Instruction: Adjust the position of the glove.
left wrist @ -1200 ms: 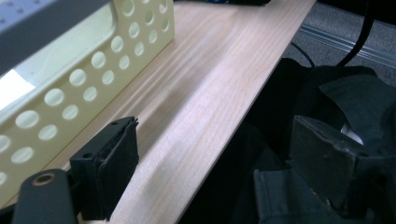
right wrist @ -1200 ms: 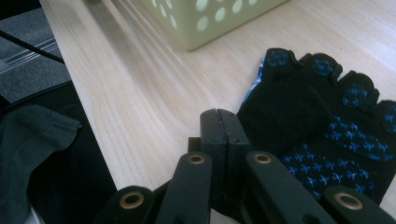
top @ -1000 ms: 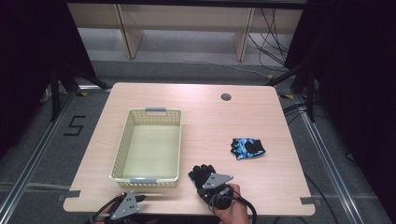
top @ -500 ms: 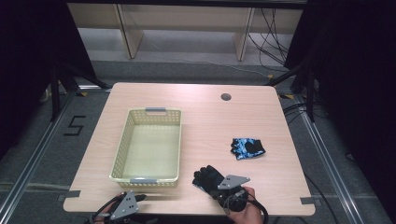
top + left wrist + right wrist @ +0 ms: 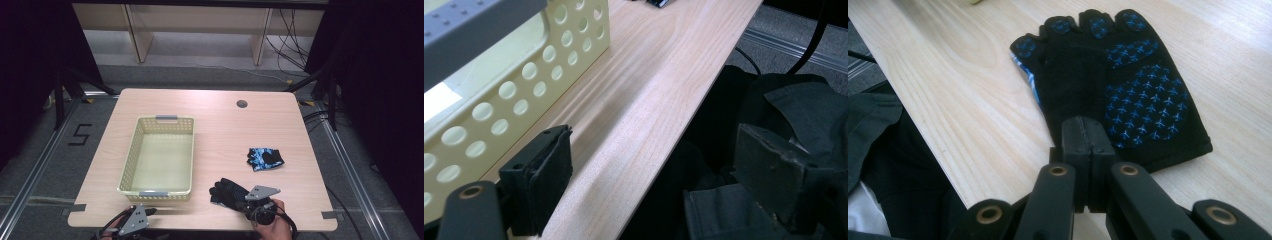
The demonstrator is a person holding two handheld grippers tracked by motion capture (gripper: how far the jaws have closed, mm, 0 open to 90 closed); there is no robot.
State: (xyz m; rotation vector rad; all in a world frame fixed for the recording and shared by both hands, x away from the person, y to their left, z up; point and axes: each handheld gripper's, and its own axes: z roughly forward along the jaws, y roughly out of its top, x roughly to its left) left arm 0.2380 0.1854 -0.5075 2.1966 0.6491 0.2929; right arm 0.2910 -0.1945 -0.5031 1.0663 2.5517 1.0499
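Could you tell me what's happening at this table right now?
A person works at a wooden table with a gripper in each hand. The right gripper has its jaws shut at the cuff edge of a black glove with blue dots lying flat near the front edge; whether it pinches the fabric is unclear. The left gripper hangs open at the table's front edge beside the empty yellow basket. A second, blue-patterned glove lies farther right.

On the desk [image 5: 210, 110], a basket [image 5: 131, 155] sat left of centre, with one glove [image 5: 265, 158] lying well apart to its right. A second glove [image 5: 227, 192] lay nearer the front edge, just right of the basket's near corner, directly ahead of the right gripper [image 5: 250, 204], while the left gripper [image 5: 134, 220] sat at the front edge, before the basket.
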